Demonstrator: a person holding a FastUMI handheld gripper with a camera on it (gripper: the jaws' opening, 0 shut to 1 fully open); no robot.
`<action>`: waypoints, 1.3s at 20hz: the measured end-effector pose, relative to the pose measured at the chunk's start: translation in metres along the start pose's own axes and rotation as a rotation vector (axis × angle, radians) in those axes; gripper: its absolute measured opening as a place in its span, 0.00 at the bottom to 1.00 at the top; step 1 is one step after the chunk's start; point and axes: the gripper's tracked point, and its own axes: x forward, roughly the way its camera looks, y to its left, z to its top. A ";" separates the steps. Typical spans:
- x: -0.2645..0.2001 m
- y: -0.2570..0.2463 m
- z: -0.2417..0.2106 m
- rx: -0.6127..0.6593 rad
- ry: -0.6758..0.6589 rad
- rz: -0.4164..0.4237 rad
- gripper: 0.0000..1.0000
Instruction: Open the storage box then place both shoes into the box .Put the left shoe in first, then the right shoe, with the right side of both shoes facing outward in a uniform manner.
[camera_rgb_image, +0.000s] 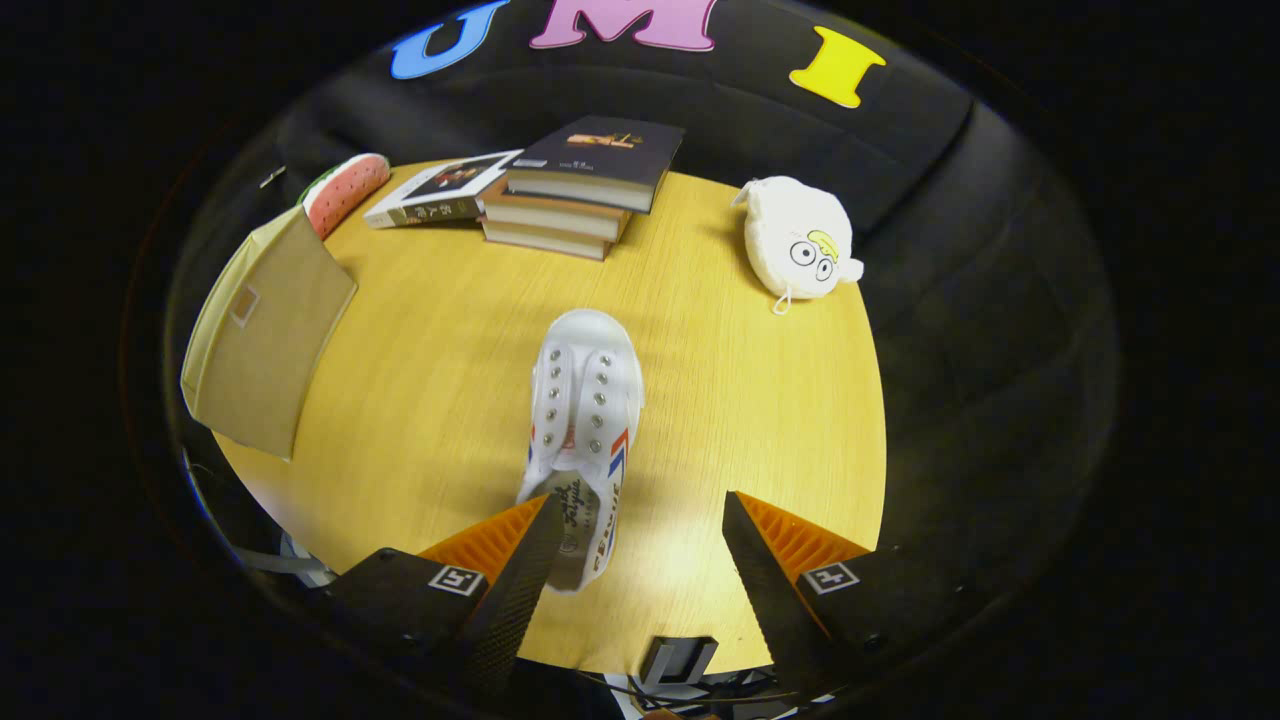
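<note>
The claw (640, 530) is hovering above the near edge of a round wooden tabletop (750, 400), its two fingers spreading wide apart and gripping nothing. A white shoe (585, 420) is lying on the tabletop just ahead of the fingers, at about 11 o'clock from the gap between them; its toe is pointing away toward 12 o'clock and its heel end is sitting right beside the left fingertip (530, 560), partly overlapped by it, though whether they are touching I cannot tell. The shoe is showing metal eyelets in two rows and red and blue stripes on its side. The storage box (262, 335), a beige fabric one, is standing at the tabletop's edge at about 10 o'clock from the shoe, well apart from it, with its flap looking closed. Beyond the box, at 11 o'clock, a watermelon-slice toy (345, 190) is leaning near the edge. A stack of books (575, 190) is resting at 12 o'clock beyond the shoe, with another book (440, 190) lying just beside it. A white plush toy (800, 240) with cartoon eyes is sitting at about 1 o'clock, near the far edge.
</note>
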 end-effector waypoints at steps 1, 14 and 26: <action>0.010 -0.002 -0.004 -0.018 0.010 -0.002 0.99; 0.078 0.026 0.028 0.047 -0.129 0.122 0.99; 0.084 0.010 0.030 0.383 -0.080 0.112 0.09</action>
